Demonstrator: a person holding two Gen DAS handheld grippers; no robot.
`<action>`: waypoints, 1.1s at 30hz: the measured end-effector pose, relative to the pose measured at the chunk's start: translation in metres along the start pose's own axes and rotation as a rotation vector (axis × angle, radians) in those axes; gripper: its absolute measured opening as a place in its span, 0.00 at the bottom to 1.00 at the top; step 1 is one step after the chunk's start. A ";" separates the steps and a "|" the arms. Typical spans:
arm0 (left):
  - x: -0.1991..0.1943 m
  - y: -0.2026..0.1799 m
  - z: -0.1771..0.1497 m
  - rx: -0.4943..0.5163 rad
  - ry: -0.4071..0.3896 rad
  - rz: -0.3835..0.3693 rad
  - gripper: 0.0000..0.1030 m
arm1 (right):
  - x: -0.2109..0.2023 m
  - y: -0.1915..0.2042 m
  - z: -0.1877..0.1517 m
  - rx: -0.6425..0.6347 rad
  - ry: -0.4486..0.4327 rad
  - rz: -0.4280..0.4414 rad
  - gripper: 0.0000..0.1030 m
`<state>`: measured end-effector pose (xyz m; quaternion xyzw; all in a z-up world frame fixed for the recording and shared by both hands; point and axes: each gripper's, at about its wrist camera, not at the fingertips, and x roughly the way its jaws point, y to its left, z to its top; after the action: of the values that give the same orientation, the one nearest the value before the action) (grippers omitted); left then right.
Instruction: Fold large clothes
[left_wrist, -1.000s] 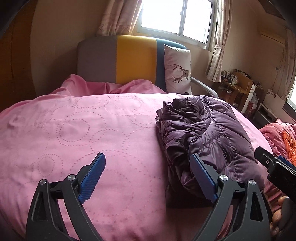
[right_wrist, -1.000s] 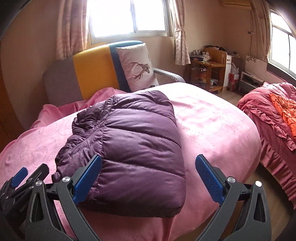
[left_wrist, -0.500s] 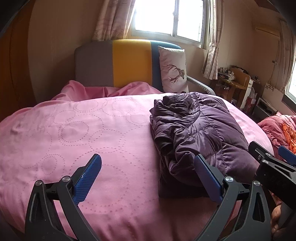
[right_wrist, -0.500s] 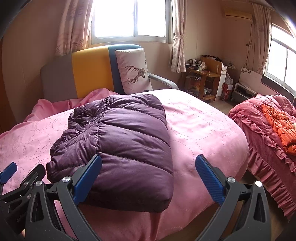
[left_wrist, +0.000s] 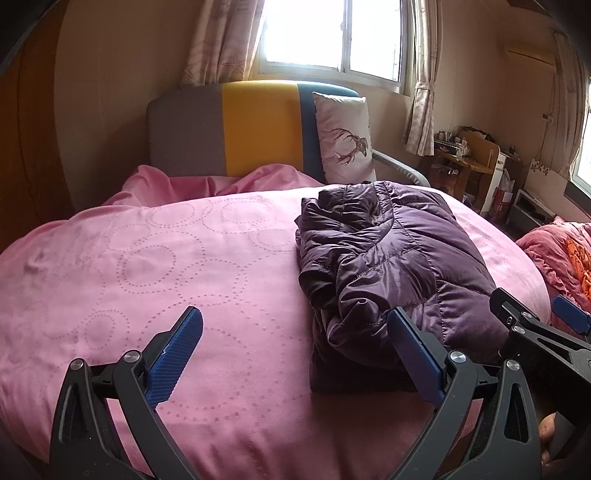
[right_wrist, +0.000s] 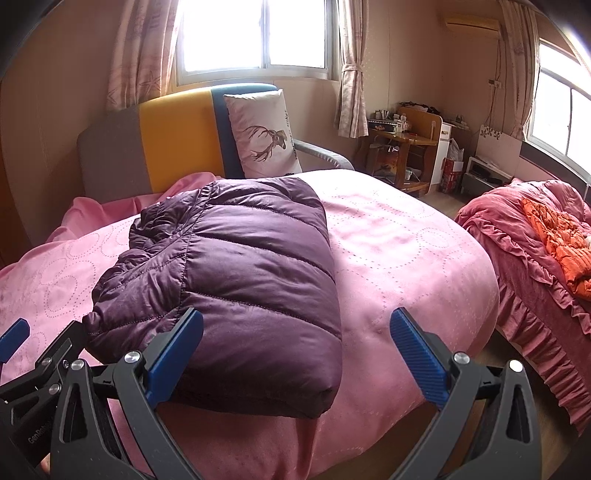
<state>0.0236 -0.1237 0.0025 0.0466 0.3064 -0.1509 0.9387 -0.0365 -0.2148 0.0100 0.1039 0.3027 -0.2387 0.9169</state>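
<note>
The folded purple puffer jacket (right_wrist: 236, 280) lies near the foot edge of the pink bed (right_wrist: 399, 258), bare cover spreading wide to its left, while the left gripper (left_wrist: 295, 350) and right gripper (right_wrist: 295, 350) both gape wide, empty

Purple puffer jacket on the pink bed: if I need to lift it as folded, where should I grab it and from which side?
Probably the near folded edge of the purple puffer jacket, coming in level from the foot of the bed. That rounded edge faces both open tools and looks compact; the left side is bunched and loose, so gripping there may undo the fold.
</note>
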 end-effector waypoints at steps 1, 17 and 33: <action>-0.001 -0.001 0.000 0.001 -0.003 0.003 0.96 | -0.002 0.000 0.000 0.002 -0.008 0.002 0.98; 0.001 0.000 0.000 -0.007 0.006 0.014 0.96 | 0.001 0.001 -0.001 -0.013 0.005 0.021 0.98; -0.001 0.005 -0.002 -0.013 0.006 0.018 0.96 | 0.000 0.002 -0.002 -0.025 0.012 0.032 0.98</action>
<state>0.0229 -0.1184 0.0017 0.0435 0.3098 -0.1403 0.9394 -0.0364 -0.2120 0.0088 0.0986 0.3097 -0.2194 0.9199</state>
